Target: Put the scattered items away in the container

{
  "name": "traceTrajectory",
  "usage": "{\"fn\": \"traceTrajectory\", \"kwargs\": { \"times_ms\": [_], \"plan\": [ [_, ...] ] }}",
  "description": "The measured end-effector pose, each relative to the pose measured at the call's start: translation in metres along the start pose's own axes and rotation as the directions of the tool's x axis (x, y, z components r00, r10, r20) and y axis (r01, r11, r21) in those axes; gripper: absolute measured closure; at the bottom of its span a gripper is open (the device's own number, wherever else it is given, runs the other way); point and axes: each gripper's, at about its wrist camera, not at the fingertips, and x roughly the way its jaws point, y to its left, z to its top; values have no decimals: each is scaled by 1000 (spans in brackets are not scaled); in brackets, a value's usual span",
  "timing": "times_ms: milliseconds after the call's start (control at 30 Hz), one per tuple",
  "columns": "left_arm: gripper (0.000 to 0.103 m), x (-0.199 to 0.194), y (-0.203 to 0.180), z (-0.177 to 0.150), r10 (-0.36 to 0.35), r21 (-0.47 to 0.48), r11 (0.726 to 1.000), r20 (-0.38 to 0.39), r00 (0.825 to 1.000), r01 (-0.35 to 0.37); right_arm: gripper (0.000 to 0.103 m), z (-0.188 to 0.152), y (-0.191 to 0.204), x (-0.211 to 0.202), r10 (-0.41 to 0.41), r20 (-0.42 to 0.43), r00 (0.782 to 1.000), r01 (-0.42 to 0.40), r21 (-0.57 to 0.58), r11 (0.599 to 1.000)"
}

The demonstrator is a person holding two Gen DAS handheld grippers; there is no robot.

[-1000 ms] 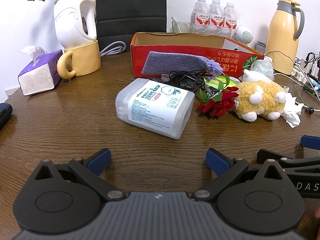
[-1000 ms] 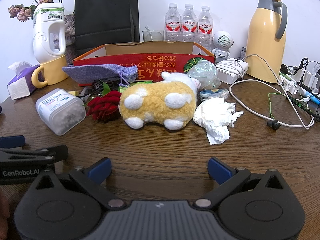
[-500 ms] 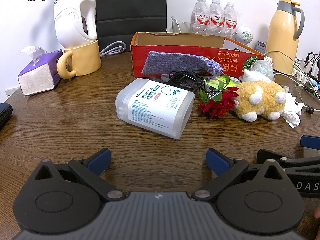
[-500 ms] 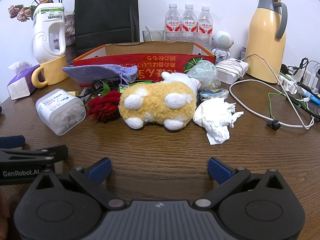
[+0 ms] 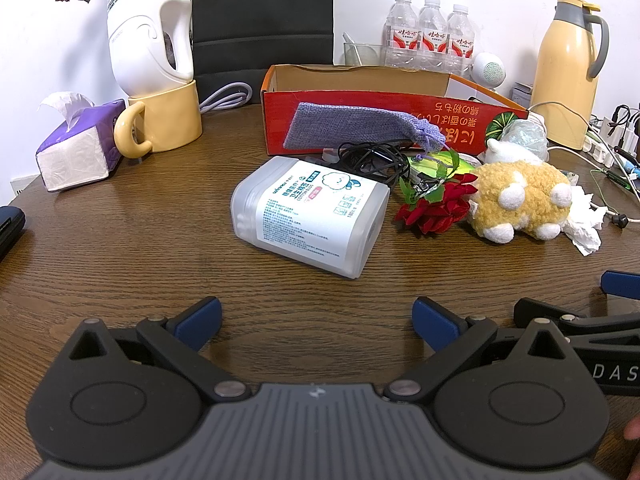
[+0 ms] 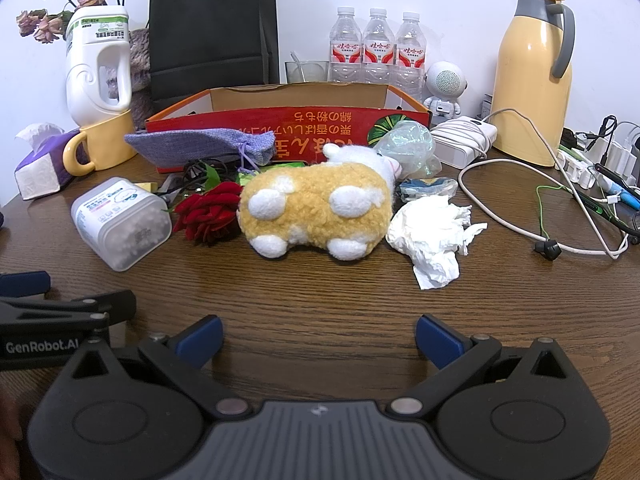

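Observation:
A red cardboard box (image 5: pixel 460 118) (image 6: pixel 280 120) stands open at the back of the wooden table. In front of it lie a purple cloth pouch (image 5: pixel 360 128) (image 6: pixel 200 144), a clear cotton-swab tub (image 5: pixel 312 216) (image 6: pixel 120 224), a tangled black cable (image 5: pixel 372 158), a red rose (image 5: pixel 436 208) (image 6: pixel 208 216), a yellow plush toy (image 5: pixel 520 208) (image 6: pixel 316 208) and a crumpled tissue (image 6: pixel 432 236). My left gripper (image 5: pixel 316 316) is open and empty, short of the tub. My right gripper (image 6: pixel 318 334) is open and empty, short of the plush toy.
A yellow mug (image 5: pixel 168 120) holding a white detergent bottle (image 5: pixel 148 28), a tissue pack (image 5: pixel 76 152), a black bag (image 6: pixel 212 32), water bottles (image 6: pixel 376 48), a yellow thermos (image 6: pixel 532 80), a white charger (image 6: pixel 464 140) and cables (image 6: pixel 560 220) ring the table.

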Motion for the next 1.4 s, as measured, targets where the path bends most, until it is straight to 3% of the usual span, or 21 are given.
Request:
{"fn": "traceTrajectory", "kwargs": {
  "times_ms": [433,500,600,767,867,933,1067,1233,1333,1400],
  "plan": [
    [0,-1,3,2,-13,12,1000,3,1000,13,0,1,1,0,1,1,1000,-1,-4,1000],
    [0,-10,9,8,-24,14,1000,52,998,24,2,4,3,2,11,-3,1000,-11,-16,1000],
    [0,-11,12,22,-31,69,997,119,992,23,3,10,-4,-6,14,60,998,-13,-31,999],
    [0,13,14,50,-35,86,996,105,994,26,3,33,-33,-6,-22,115,993,25,-21,999],
    [0,24,11,58,-96,156,984,86,992,82,11,39,-54,3,-49,94,994,50,-2,999],
    [0,34,8,60,-73,175,983,59,996,62,16,42,-67,12,-53,72,996,52,20,998],
    [0,52,10,61,-91,148,985,8,996,89,23,44,-85,26,-49,37,998,46,60,997],
    [0,59,17,65,-99,93,991,-10,995,99,24,46,-90,38,-32,25,999,30,77,997],
    [6,58,16,67,-90,106,990,1,996,89,31,47,-87,41,-31,23,999,29,69,997],
    [19,58,15,67,-81,111,991,1,997,80,45,49,-87,43,-23,15,1000,22,67,998]
  ]
}}
